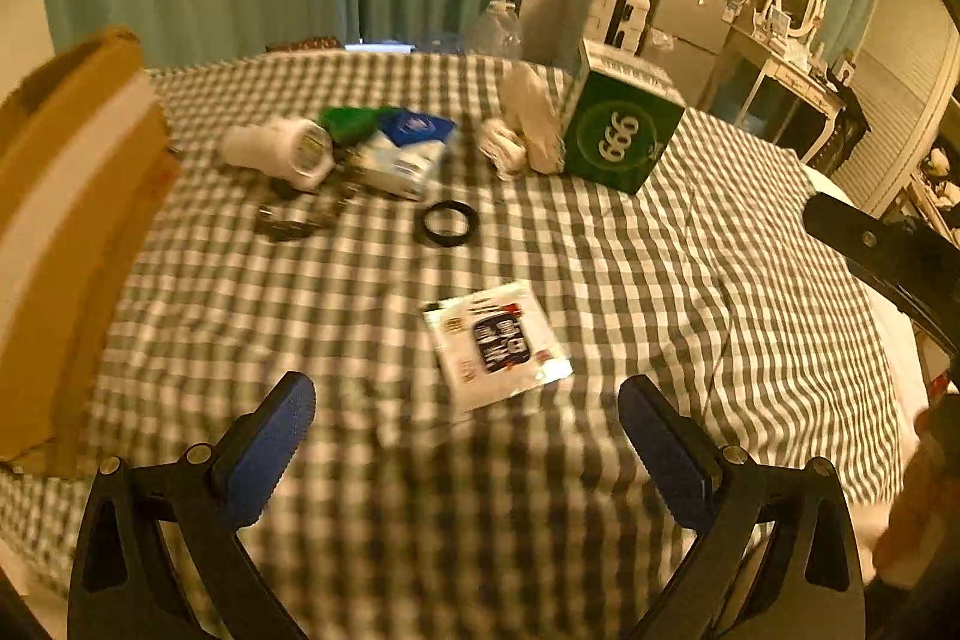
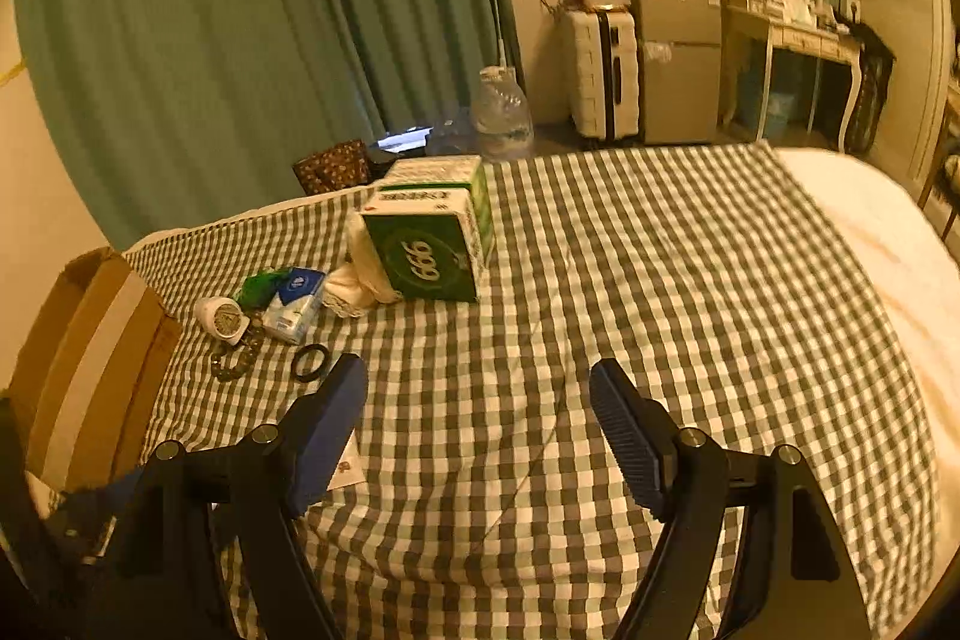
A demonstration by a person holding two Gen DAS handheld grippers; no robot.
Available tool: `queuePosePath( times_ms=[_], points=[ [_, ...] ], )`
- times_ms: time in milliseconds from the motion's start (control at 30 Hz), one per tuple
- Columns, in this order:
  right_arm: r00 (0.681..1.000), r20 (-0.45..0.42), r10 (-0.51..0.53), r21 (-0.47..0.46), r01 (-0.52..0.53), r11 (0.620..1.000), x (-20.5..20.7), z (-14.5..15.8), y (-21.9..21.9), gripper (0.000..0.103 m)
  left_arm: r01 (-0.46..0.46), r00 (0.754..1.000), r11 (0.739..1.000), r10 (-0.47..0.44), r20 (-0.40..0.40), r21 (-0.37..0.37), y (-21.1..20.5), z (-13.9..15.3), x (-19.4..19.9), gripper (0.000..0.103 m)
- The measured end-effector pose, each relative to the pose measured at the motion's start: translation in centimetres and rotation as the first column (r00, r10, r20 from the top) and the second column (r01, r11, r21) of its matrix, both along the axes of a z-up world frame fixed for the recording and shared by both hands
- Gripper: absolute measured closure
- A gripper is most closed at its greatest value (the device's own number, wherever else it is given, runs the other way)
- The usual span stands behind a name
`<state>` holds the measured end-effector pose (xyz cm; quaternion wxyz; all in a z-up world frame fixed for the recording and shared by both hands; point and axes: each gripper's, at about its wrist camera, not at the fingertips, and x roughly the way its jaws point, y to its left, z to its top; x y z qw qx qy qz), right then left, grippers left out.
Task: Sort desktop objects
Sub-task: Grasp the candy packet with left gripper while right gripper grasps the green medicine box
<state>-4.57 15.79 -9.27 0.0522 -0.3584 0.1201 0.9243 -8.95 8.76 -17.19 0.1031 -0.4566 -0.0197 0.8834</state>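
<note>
A white sachet with a dark label (image 1: 497,345) lies flat on the checked cloth (image 1: 690,280), just ahead of my open, empty left gripper (image 1: 468,394). Beyond it lie a black ring (image 1: 449,222), a white watch (image 1: 282,151), a blue-white packet (image 1: 408,148), a green item (image 1: 354,121), a metal bracelet (image 1: 288,220), white cloth (image 1: 528,130) and a green "666" box (image 1: 618,136). My right gripper (image 2: 480,388) is open and empty above bare cloth (image 2: 660,280). The ring (image 2: 311,361), watch (image 2: 222,319) and box (image 2: 426,250) lie to its far left. The sachet's corner (image 2: 345,466) peeks behind its left finger.
An open cardboard box (image 1: 66,232) stands at the table's left edge, also in the right wrist view (image 2: 84,370). A plastic bottle (image 2: 501,112) stands behind the table. The right gripper's body (image 1: 882,256) shows at the right edge of the left wrist view.
</note>
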Motion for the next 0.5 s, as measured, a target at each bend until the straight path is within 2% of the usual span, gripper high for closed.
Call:
queuePosePath(
  times_ms=[67,333,367,433,467,500],
  points=[
    [1.000,0.006,-0.004,0.011,0.004,1.000,-0.1,-0.5,0.4,0.027,-0.008,1.000,1.000,0.008,0.025,0.007,0.7,-1.1,-1.0,0.000],
    [0.998,0.057,-0.006,-0.062,0.010,0.998,-1.5,-3.0,2.0,0.027,-0.032,0.994,0.999,0.033,0.100,-0.014,2.3,-5.1,-3.9,0.002],
    [0.998,0.056,-0.010,-0.068,0.014,0.998,-1.6,-3.1,2.1,0.027,-0.043,0.994,0.999,0.045,0.097,-0.017,2.2,-5.5,-4.0,0.008],
    [0.998,0.055,-0.012,-0.070,0.016,0.997,-1.9,-3.3,2.2,0.027,-0.051,0.996,0.998,0.054,0.064,-0.045,2.1,-5.6,-4.0,0.025],
    [0.999,0.052,-0.010,-0.069,0.013,0.998,-2.1,-3.3,2.2,0.027,-0.049,0.997,0.996,0.053,0.056,-0.068,2.2,-5.6,-3.9,0.040],
    [0.999,0.049,-0.007,-0.065,0.010,0.998,-2.4,-3.3,2.0,0.027,-0.044,0.998,0.995,0.048,0.050,-0.085,2.2,-5.4,-3.7,0.048]
  ],
)
